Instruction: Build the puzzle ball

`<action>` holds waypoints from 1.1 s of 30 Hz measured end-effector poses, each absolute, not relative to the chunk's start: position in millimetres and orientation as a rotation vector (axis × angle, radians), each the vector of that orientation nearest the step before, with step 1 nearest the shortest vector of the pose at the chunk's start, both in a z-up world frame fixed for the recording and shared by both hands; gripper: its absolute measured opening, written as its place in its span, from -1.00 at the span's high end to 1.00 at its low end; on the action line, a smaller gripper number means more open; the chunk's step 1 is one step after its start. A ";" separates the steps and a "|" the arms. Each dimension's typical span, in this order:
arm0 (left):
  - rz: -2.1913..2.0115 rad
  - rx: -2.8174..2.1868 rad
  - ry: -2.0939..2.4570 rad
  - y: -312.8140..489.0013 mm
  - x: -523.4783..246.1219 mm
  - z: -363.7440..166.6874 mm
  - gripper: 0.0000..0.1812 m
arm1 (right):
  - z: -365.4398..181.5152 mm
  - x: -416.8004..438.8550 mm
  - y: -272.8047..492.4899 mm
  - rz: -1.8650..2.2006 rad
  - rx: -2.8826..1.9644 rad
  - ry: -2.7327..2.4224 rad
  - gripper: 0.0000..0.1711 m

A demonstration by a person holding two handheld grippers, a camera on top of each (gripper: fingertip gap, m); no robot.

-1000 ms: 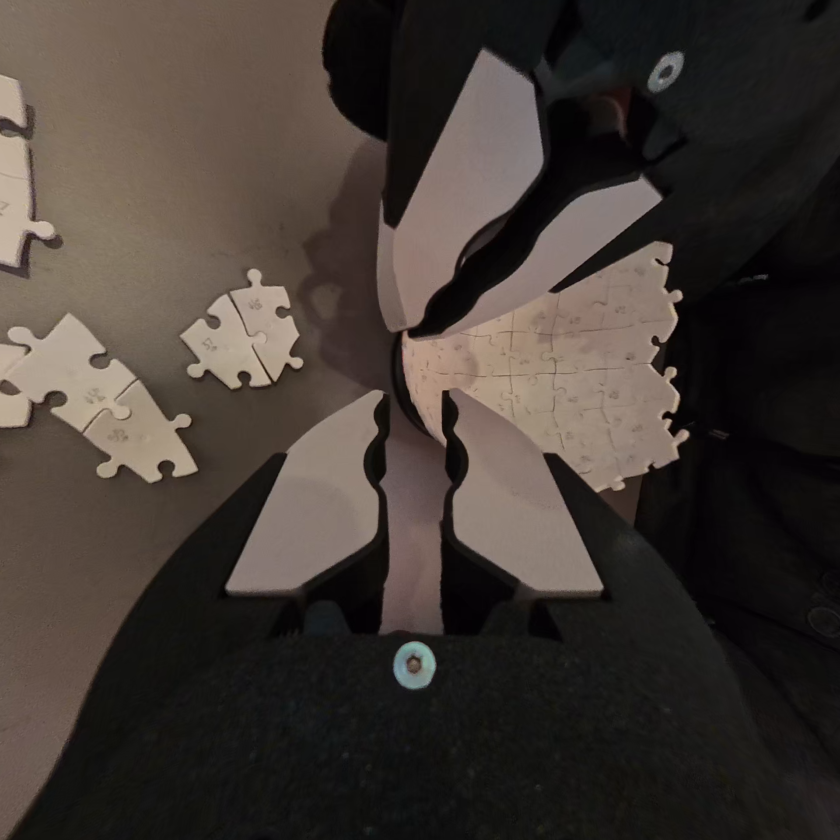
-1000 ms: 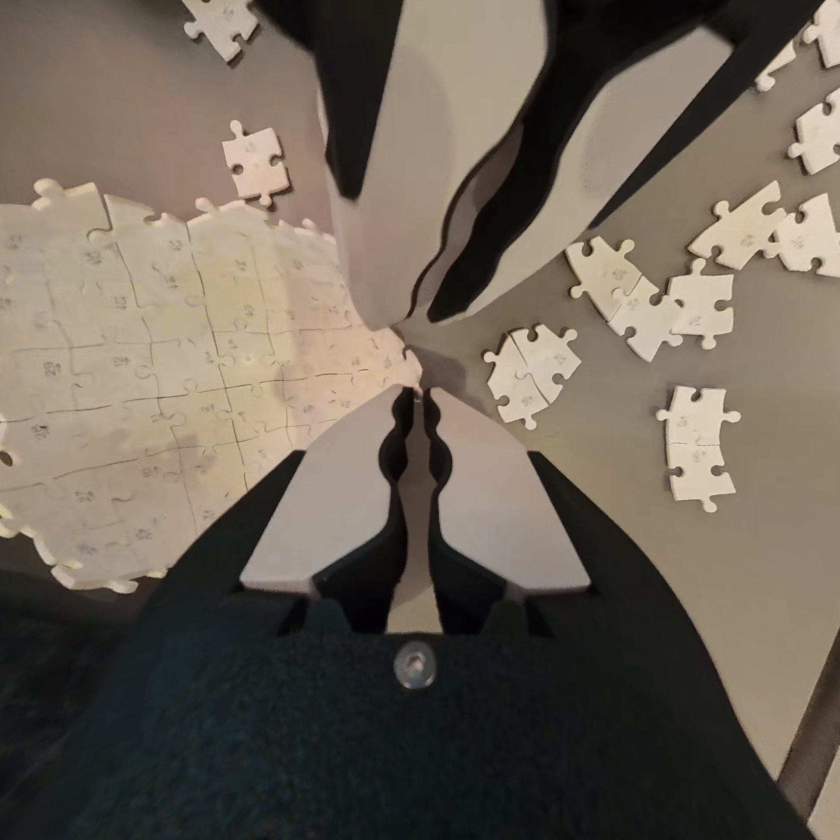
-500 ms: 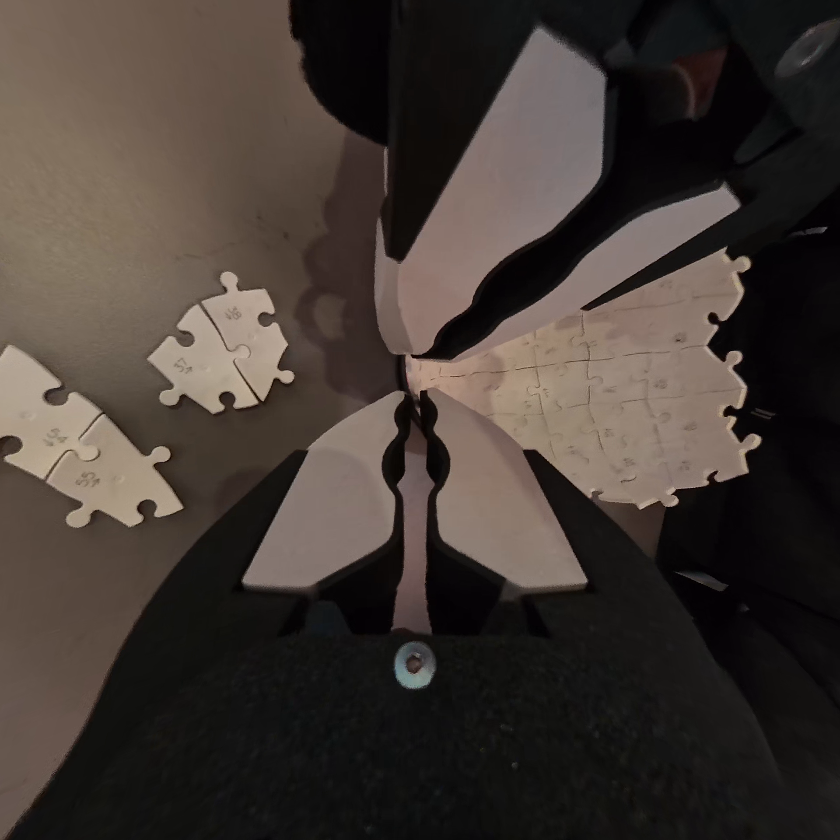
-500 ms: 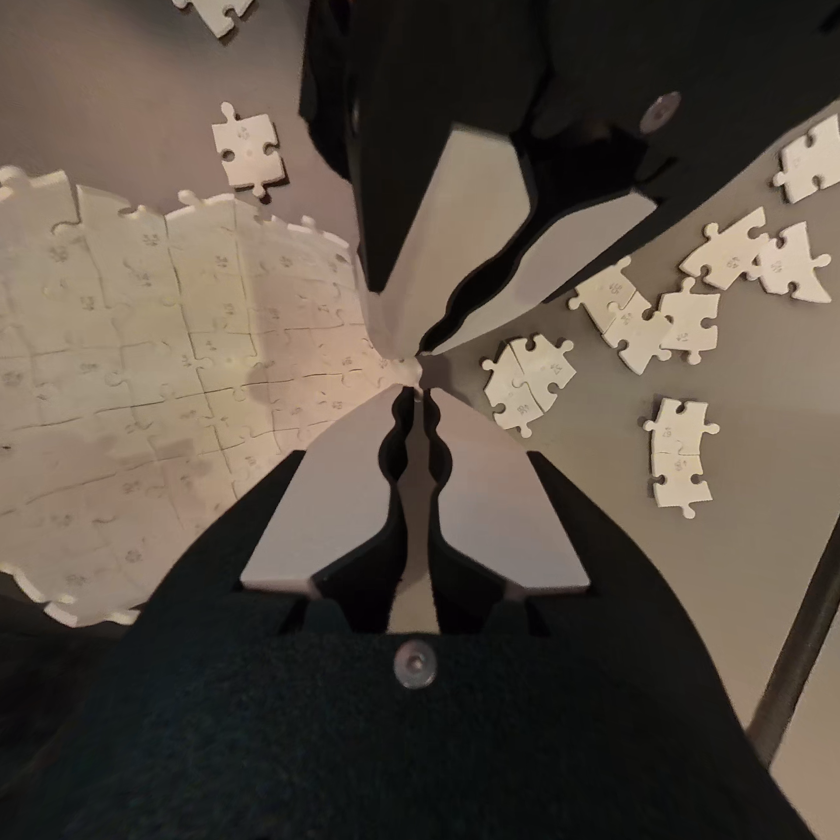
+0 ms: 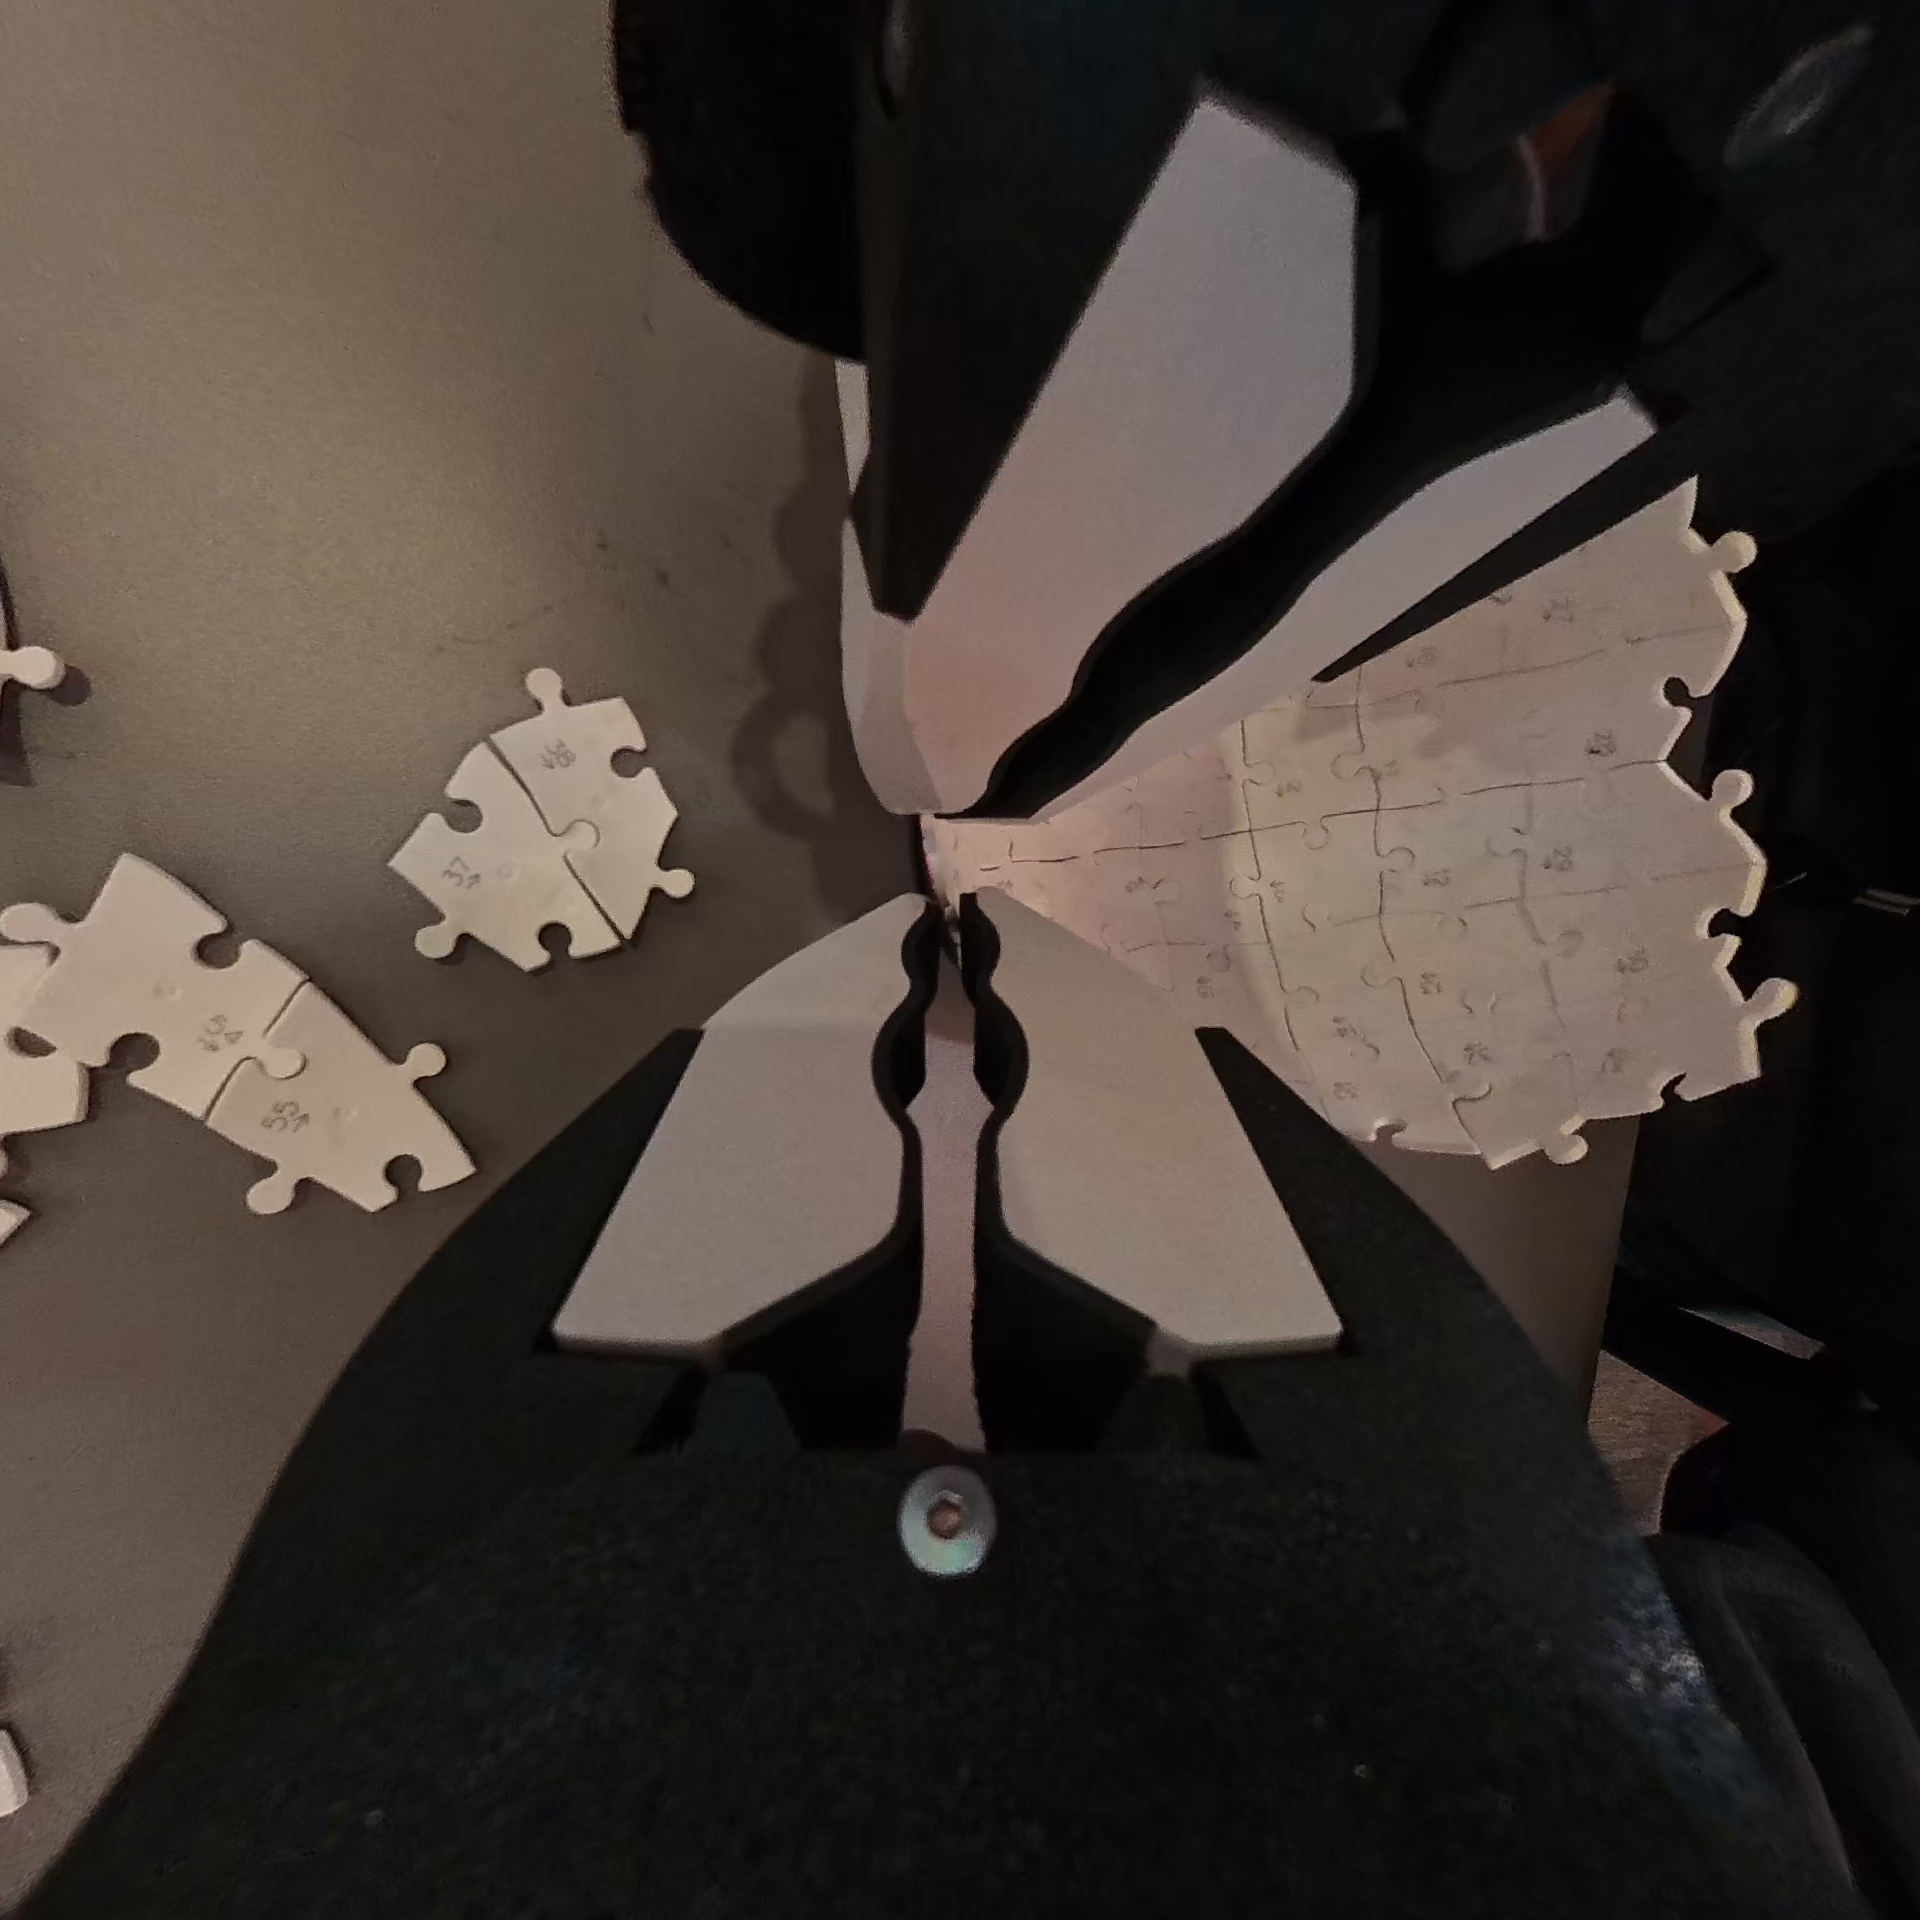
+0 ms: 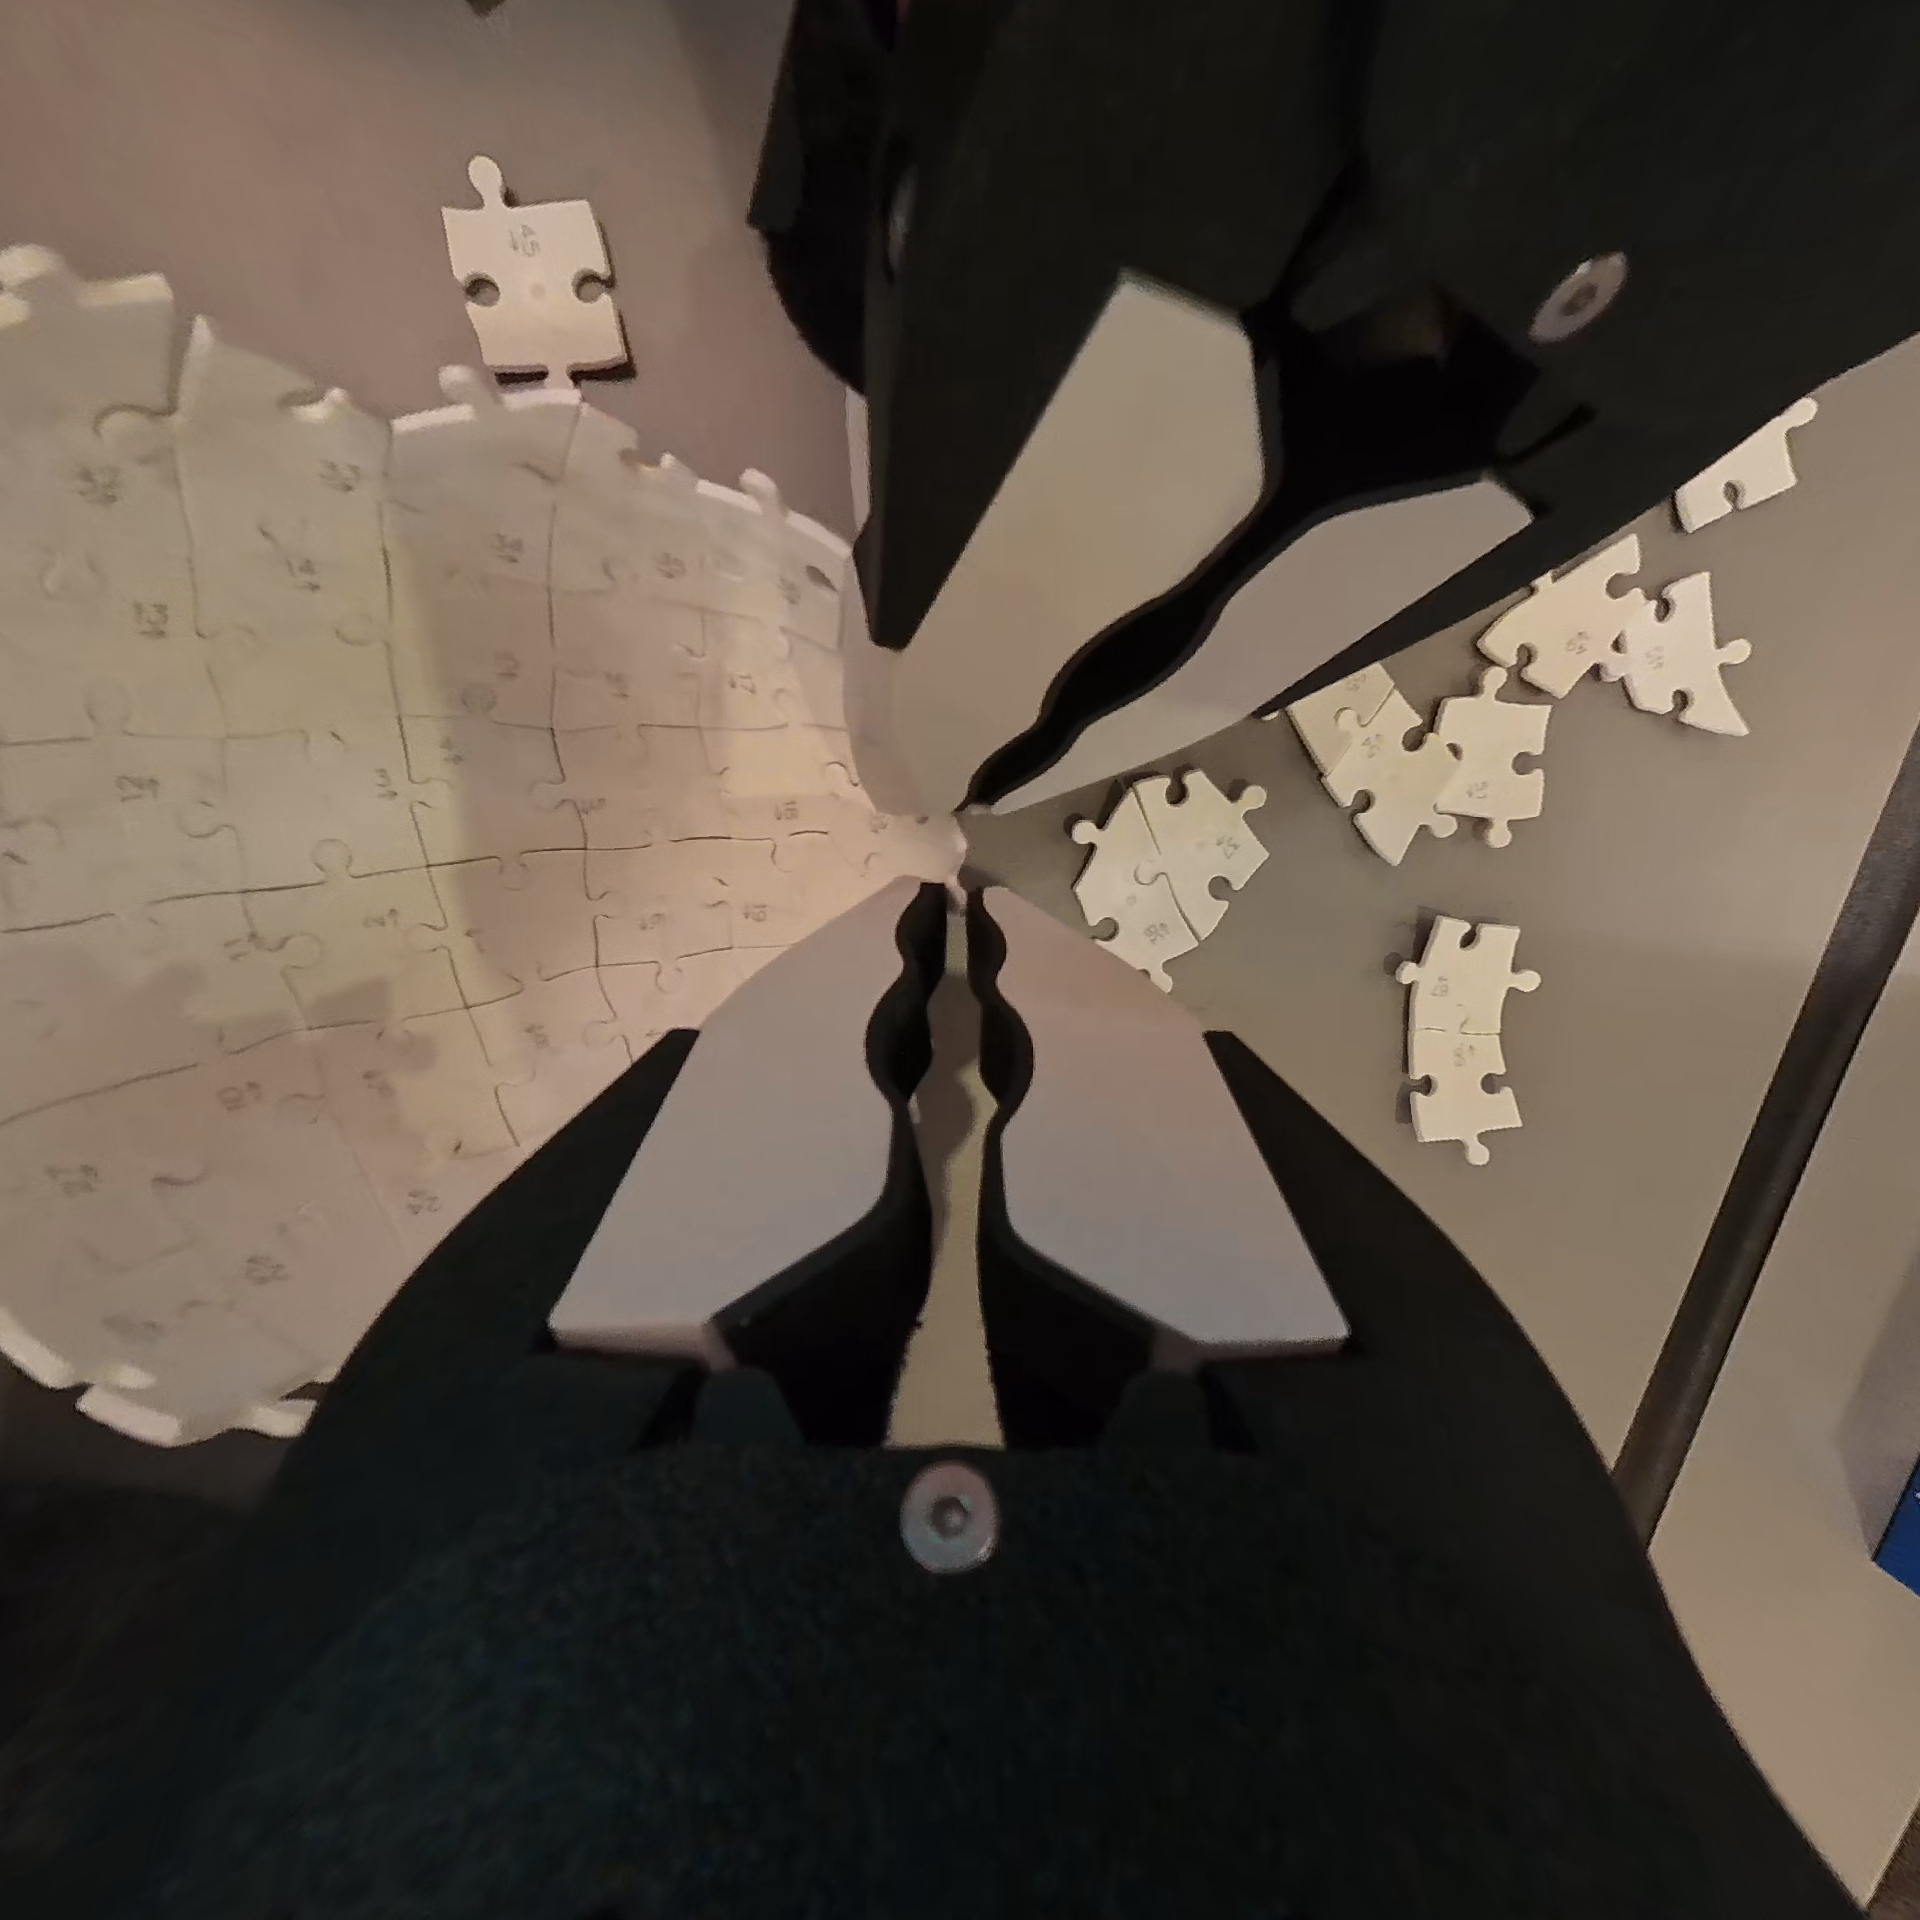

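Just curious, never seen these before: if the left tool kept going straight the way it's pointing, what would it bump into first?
Most likely the right tool: its tips sit right ahead of the left tool, both at the curved puzzle shell's edge.

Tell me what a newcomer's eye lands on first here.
The curved, half-built puzzle ball shell fills the left of the right wrist view, pinched at one edge by both the left gripper and the right gripper, tips nearly meeting. Loose joined pieces lie on the grey table.
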State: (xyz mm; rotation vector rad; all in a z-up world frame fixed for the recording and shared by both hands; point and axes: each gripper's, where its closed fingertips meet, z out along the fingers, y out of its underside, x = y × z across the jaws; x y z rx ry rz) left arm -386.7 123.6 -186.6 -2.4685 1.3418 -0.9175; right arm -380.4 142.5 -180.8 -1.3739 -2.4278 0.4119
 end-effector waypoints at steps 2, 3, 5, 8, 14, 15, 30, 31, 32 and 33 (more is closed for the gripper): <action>-0.935 -2.468 1.331 123.7 -386.9 -187.1 0.96 | -181.7 -380.6 142.7 0.411 -1.379 -2.429 0.95; -0.951 -2.471 1.322 123.5 -387.1 -187.2 0.96 | -181.9 -381.0 142.9 0.409 -1.379 -2.428 0.95; -0.998 -2.481 1.305 121.7 -388.6 -186.1 0.94 | -182.6 -381.7 142.4 0.407 -1.380 -2.431 0.95; -1.055 -2.475 1.262 121.5 -395.9 -177.2 0.84 | -183.9 -382.4 142.3 0.391 -1.381 -2.440 0.95; -1.174 -2.552 1.161 112.4 -423.7 -171.0 0.98 | -182.6 -381.5 140.8 0.360 -1.363 -2.448 0.95; -1.143 -2.608 1.203 104.2 -430.6 -179.7 1.00 | -182.3 -381.4 140.8 0.352 -1.357 -2.450 0.95; -1.166 -2.722 0.626 69.8 -403.1 -157.4 0.48 | -183.3 -382.8 140.9 0.333 -1.344 -2.453 0.95; -1.143 -2.748 0.607 69.5 -401.6 -162.7 0.49 | -183.4 -382.9 141.0 0.330 -1.347 -2.451 0.95; -1.125 -2.770 0.591 69.8 -400.7 -167.4 0.49 | -183.4 -382.9 141.0 0.328 -1.347 -2.450 0.95; -1.118 -2.779 0.576 71.3 -399.9 -170.4 0.51 | -183.5 -382.9 141.0 0.326 -1.346 -2.450 0.95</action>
